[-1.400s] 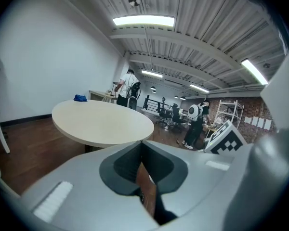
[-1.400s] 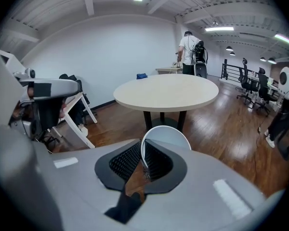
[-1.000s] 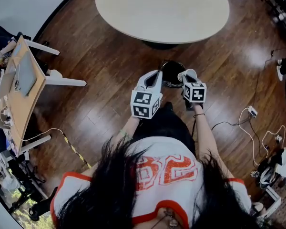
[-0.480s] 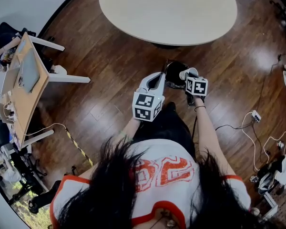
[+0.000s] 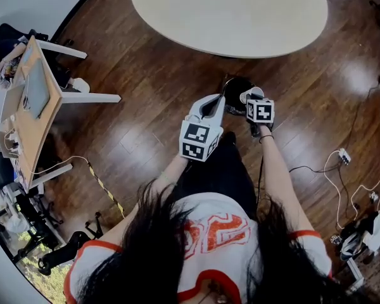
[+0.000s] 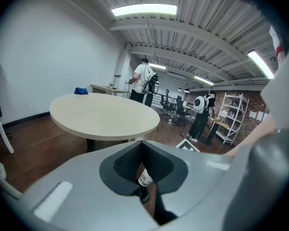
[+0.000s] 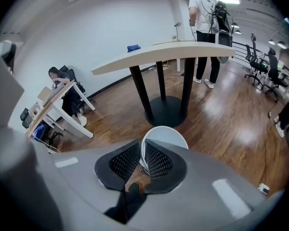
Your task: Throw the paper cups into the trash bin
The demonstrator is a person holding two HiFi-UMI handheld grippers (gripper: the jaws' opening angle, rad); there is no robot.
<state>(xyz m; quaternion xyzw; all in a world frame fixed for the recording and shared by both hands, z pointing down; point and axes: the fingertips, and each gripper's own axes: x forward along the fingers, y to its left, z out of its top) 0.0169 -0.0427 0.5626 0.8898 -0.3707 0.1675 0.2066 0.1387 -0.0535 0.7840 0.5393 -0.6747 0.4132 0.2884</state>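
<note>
In the head view my right gripper is shut on the rim of a white paper cup, right beside the black trash bin on the wooden floor. The right gripper view shows the cup's rim pinched between the mesh pads of that gripper. My left gripper hangs just left of the bin, and its jaw tips meet with nothing between them. Through the gap under those tips a white printed cup shows; where it stands I cannot tell.
A round beige table on a black pedestal stands just beyond the bin. A wooden desk with white legs is at the left. Cables and a power strip lie on the floor at the right. People stand in the background.
The right gripper with the cup has edged slightly forward beside the bin. The left gripper keeps its place next to it. The head view has shifted a little.
</note>
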